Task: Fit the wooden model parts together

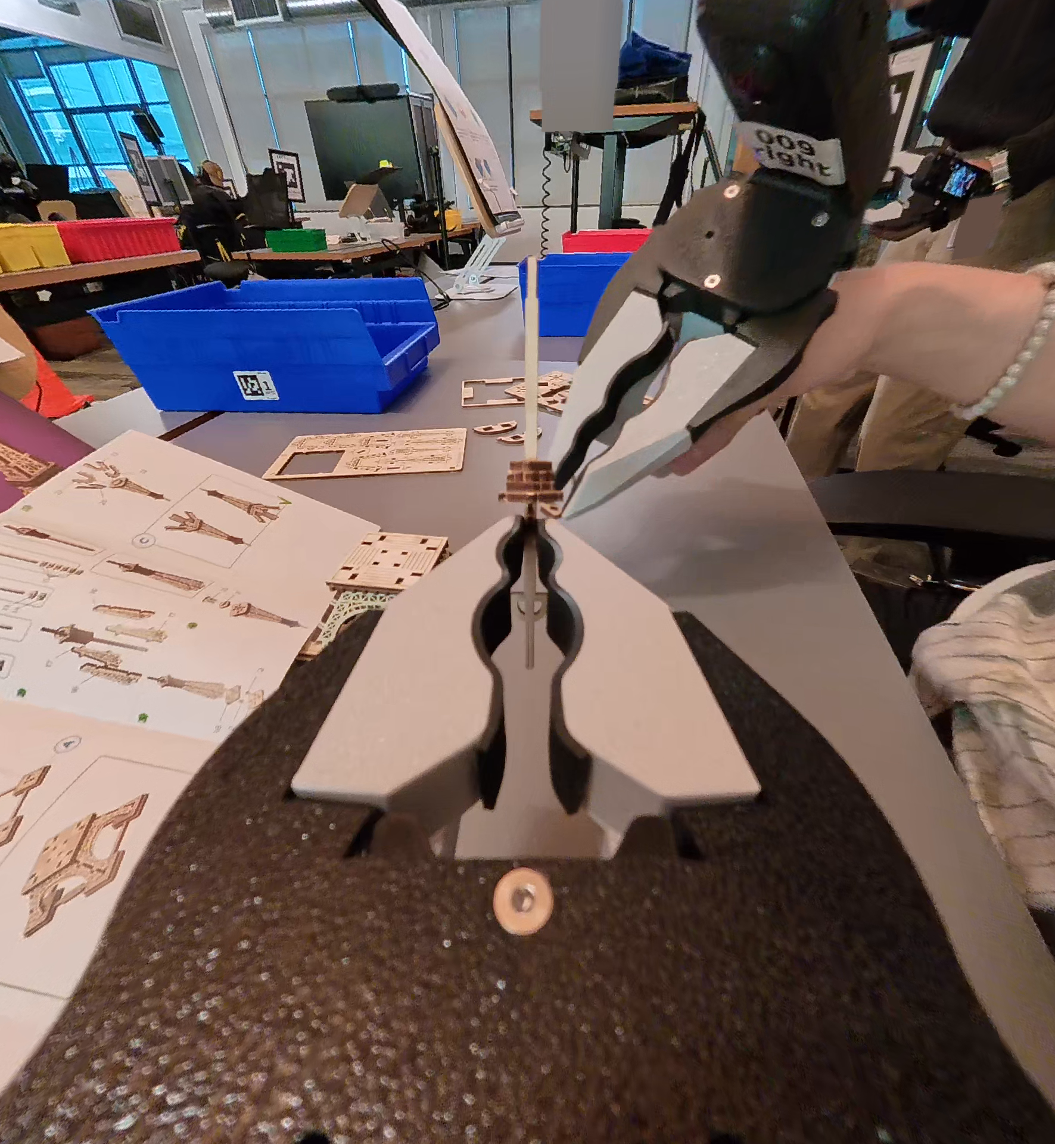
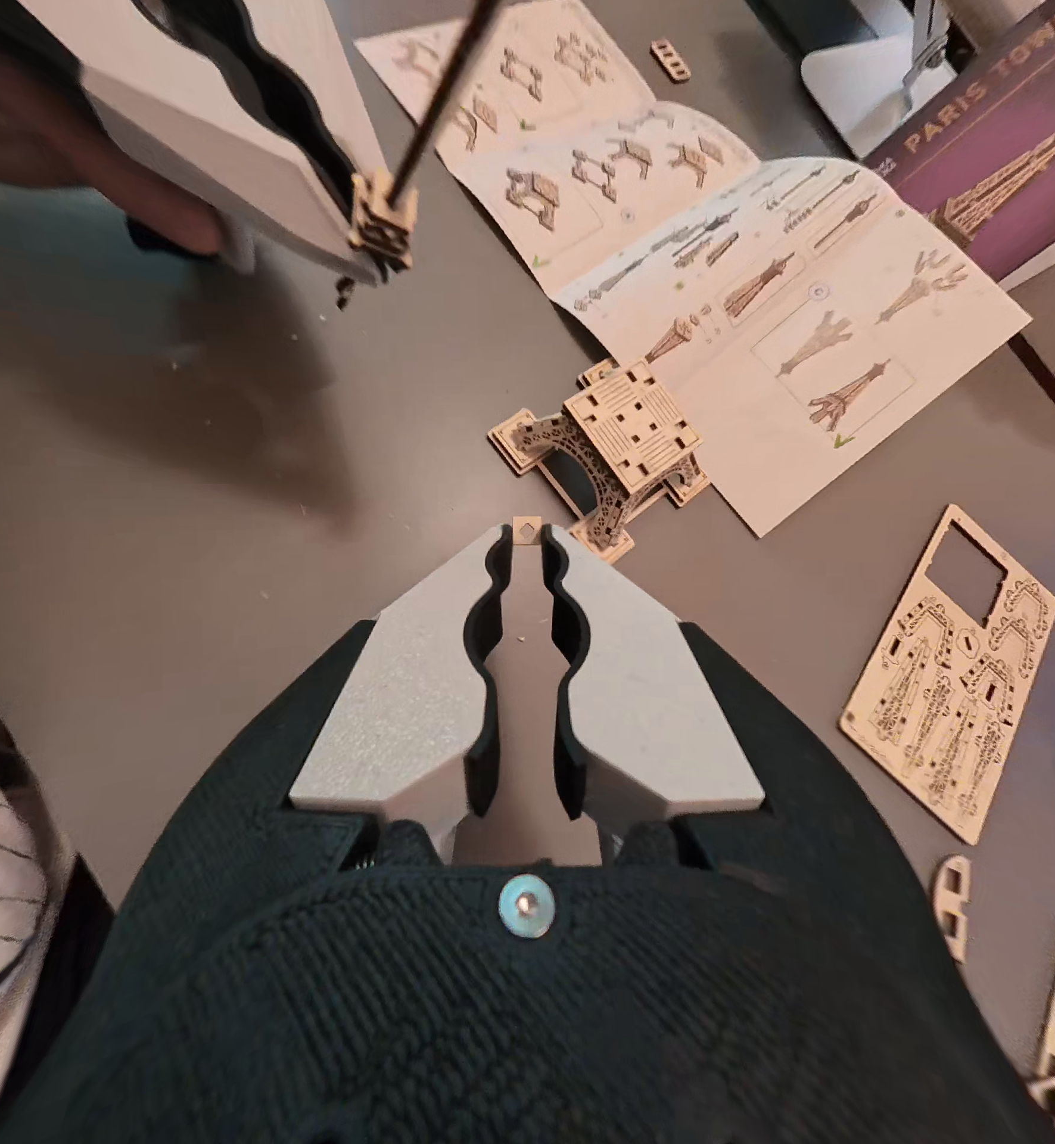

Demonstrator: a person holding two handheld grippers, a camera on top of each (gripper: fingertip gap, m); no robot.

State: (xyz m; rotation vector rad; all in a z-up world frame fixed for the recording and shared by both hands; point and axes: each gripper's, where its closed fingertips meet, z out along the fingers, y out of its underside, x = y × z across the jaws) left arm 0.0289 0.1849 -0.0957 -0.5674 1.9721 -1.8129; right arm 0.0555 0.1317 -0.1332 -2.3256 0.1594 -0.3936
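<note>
Clamped between the left gripper [image 1: 528, 526] tips, the wooden spire [image 1: 531, 396] stands upright above the grey tabletop [image 2: 203, 495], its long axis vertical, thin mast pointing up, with a stack of small square plates [image 1: 528, 481] just above the fingertips. Beside that stack, the right gripper [image 2: 526, 531] pinches a tiny square wooden ring [image 2: 526, 532] at its tips. Beyond it, the tower base [image 2: 624, 452] stands at the edge of the instruction sheet [image 2: 760, 309].

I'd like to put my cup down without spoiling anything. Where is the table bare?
Bare grey table lies left of the wooden tower base, below the left tongs. Right is crowded: instruction sheets, cut-out wooden sheet.
</note>
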